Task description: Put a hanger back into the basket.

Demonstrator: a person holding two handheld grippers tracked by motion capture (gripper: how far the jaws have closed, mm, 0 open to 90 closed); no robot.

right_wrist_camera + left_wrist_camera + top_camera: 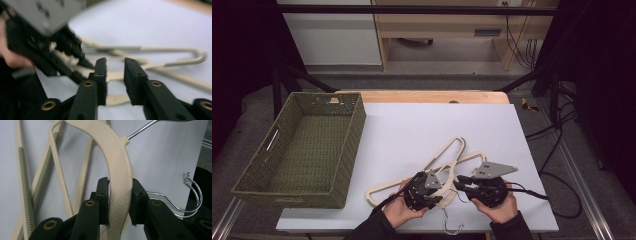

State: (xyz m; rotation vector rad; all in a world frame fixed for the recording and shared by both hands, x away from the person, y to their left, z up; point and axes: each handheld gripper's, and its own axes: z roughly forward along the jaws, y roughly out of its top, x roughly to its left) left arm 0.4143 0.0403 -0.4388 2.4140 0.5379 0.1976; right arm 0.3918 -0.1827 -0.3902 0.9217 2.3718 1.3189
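Left gripper view, cream ribbed hanger [119, 170] clamped by left gripper [120, 200] fingers, right gripper [115, 80] fingers apart

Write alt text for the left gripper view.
The left gripper is clamped on the curved arm of a beige hanger over a white tabletop. More beige hangers lie behind, and a chrome hook curls alongside.

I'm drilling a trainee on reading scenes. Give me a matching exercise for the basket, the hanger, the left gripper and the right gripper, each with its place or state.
1. basket
2. hanger
3. left gripper
4. right gripper

a. jaws apart, clamping nothing
b. cream, lying on the white sheet
c. at the table's left, nothing inside
d. shut on a cream bar

Pairs: 1-c, 2-b, 3-d, 4-a
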